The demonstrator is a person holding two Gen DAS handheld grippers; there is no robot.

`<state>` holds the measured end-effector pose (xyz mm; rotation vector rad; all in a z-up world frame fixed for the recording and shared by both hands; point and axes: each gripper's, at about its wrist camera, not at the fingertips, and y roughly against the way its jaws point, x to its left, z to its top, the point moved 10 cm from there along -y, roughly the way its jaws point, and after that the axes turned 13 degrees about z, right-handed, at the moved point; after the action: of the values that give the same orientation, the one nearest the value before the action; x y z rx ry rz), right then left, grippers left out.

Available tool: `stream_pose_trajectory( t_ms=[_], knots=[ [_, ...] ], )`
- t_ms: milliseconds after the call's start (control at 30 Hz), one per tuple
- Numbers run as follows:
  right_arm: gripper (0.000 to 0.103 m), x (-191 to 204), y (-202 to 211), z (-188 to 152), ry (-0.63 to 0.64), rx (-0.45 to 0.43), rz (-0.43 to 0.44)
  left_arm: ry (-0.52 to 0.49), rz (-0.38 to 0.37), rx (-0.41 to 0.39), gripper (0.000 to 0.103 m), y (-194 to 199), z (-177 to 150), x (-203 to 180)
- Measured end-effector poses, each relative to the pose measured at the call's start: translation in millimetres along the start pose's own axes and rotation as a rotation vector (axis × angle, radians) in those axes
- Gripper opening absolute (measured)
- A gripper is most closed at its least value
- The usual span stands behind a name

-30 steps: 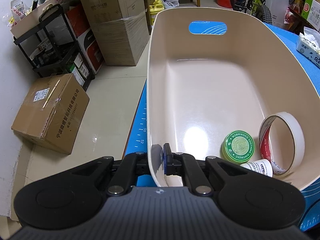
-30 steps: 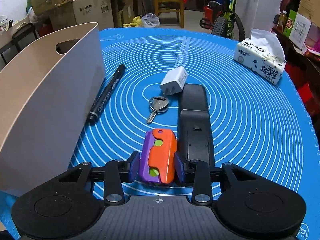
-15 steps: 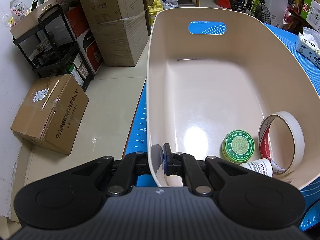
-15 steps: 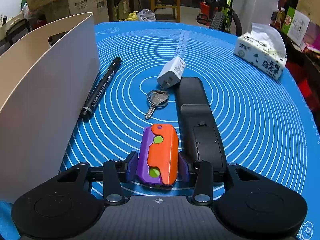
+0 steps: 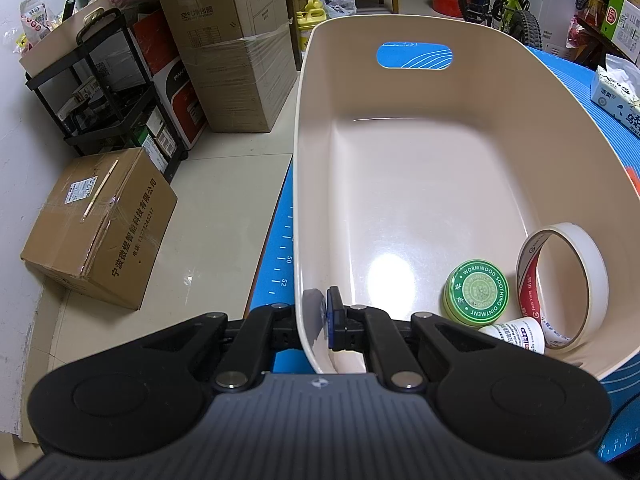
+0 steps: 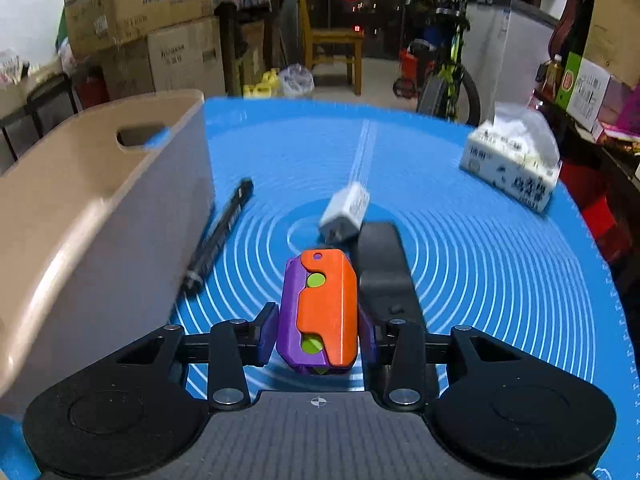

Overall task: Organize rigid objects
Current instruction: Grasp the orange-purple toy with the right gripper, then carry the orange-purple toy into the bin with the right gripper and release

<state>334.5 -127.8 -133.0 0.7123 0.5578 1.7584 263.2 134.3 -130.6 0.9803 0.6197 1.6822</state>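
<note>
Two grippers are engaged, each with a distinct job. My left gripper (image 5: 316,320) is clamped on the near wall of the beige bin (image 5: 400,32), one finger outside and one inside; I judge this hold is meant to steady the bin while items go in. Inside it, near the right-hand corner, lie a green ointment tin (image 5: 476,293), a roll of tape (image 5: 568,280) standing on edge against the wall, and a small white tube (image 5: 518,334) touching both.

My right gripper (image 6: 318,326) is closed on the orange-and-purple toy (image 6: 320,312), gripping it across its width with the long axis pointing forward. The toy appears lifted clear of the blue mat (image 6: 500,272), though contact underneath is hidden. On the mat I note a black marker (image 6: 220,234) just beside the bin's outer wall, a white charger (image 6: 346,212), and a black remote (image 6: 384,272) right of the toy. A tissue pack (image 6: 516,168) sits well apart at the far right.

Against the frame one second earlier: the left view is unchanged. The right view is now higher and blurred, the toy stands raised in the grip, and the key visible then is now hidden behind it. I judge the toy is being carried toward the bin.
</note>
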Motion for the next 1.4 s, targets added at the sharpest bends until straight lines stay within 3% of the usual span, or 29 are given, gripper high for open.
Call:
stream_pose_trajectory(
  t_ms=[267,567,1000,1400],
  knots=[
    [0.048,24,33,43,0.008,-0.142,0.072,-0.001,0.0,0.0,0.009,0,0,0],
    [0.048,88,40,66,0.138,-0.176,0.204,-0.004,0.001,0.002,0.009,0,-1,-5],
    [0.048,180,-3,43,0.322,0.017,0.34,-0.016,-0.004,0.005,0.009,-1,1,-6],
    [0.048,213,-33,1,0.423,0.265,0.391,-0.031,-0.005,0.009,0.009,-1,1,-5]
  ],
)
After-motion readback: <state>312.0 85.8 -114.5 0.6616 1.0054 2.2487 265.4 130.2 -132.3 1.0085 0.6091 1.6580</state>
